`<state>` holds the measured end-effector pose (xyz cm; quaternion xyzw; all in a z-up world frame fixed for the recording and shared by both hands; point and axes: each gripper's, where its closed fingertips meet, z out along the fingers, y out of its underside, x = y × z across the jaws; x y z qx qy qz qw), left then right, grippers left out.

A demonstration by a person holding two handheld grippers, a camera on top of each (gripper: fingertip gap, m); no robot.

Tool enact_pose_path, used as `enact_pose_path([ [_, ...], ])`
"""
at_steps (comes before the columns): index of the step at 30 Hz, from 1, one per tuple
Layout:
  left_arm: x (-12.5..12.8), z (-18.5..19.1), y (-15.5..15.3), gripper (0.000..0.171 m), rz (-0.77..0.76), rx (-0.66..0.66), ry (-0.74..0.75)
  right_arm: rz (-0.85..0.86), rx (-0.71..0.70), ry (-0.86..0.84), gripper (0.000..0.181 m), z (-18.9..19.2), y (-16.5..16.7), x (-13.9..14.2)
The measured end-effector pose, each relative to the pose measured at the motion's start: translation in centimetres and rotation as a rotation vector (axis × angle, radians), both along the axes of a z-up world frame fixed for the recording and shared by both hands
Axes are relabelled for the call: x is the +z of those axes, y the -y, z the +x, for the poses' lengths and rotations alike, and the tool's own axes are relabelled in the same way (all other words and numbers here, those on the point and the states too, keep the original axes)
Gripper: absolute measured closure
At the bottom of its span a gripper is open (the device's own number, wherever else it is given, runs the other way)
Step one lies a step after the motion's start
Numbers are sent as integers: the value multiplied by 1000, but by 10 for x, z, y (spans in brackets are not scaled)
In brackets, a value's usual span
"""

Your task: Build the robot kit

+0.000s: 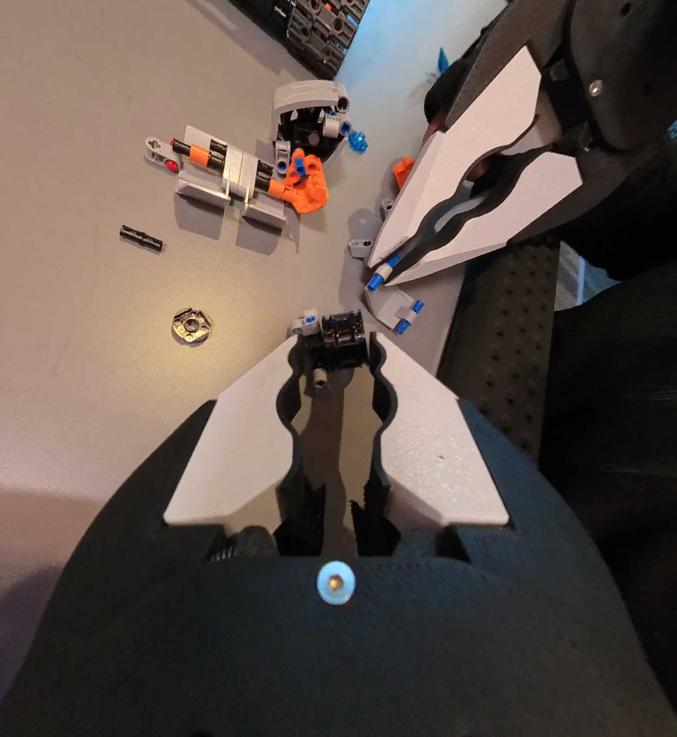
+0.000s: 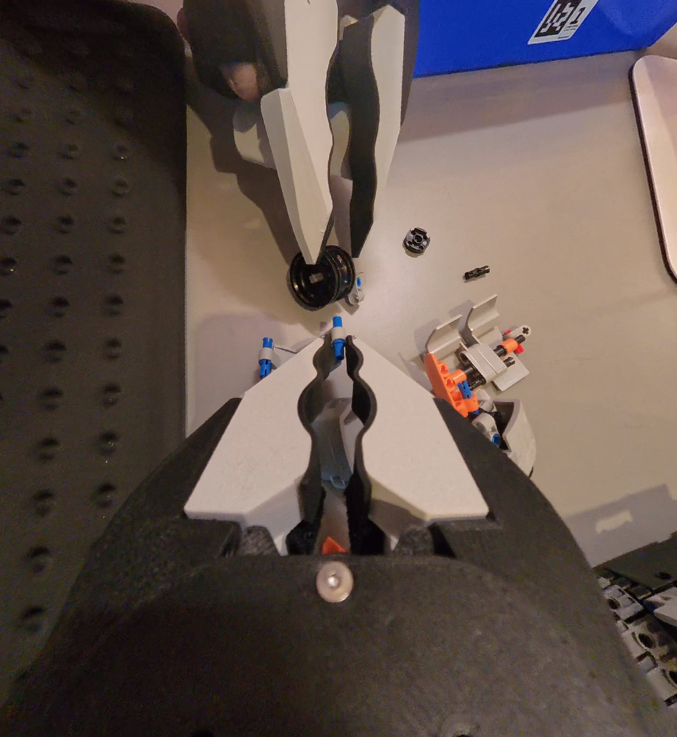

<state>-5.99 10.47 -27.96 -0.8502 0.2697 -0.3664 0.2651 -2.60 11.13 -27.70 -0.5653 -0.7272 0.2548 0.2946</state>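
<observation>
L gripper [image 1: 335, 339] on black wheel [image 1: 341, 333]; coded tag [image 2: 560, 20]

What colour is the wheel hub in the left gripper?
Glossy black wheel hub, clearest in the right wrist view.

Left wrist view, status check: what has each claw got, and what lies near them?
Left claw shut on black wheel. Right claw shut on blue-and-grey pin. Tips close, not touching. Orange-and-grey assembly, loose black pin lie off to the side.

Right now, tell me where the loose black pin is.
The black pin lies alone on the table, left of centre in the left wrist view, between the grey and orange assembly and the round dark disc.
</observation>
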Motion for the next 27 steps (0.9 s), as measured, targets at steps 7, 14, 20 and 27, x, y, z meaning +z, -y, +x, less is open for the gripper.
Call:
enact_pose_path([
  [7, 1, -2, -3, 118, 37, -49, -79, -6, -8, 4, 177, -1, 0, -2],
  [14, -13, 6, -1, 126, 8, -124, -164, -2, -9, 2, 177, -2, 0, -2],
  [20, -7, 11, -5, 138, 55, -100, -119, -3, -16, -4, 177, -1, -1, -1],
  [27, 9, 13, -10, 138, 114, -25, -1, 16, -49, -45, 177, -6, -5, 4],
])
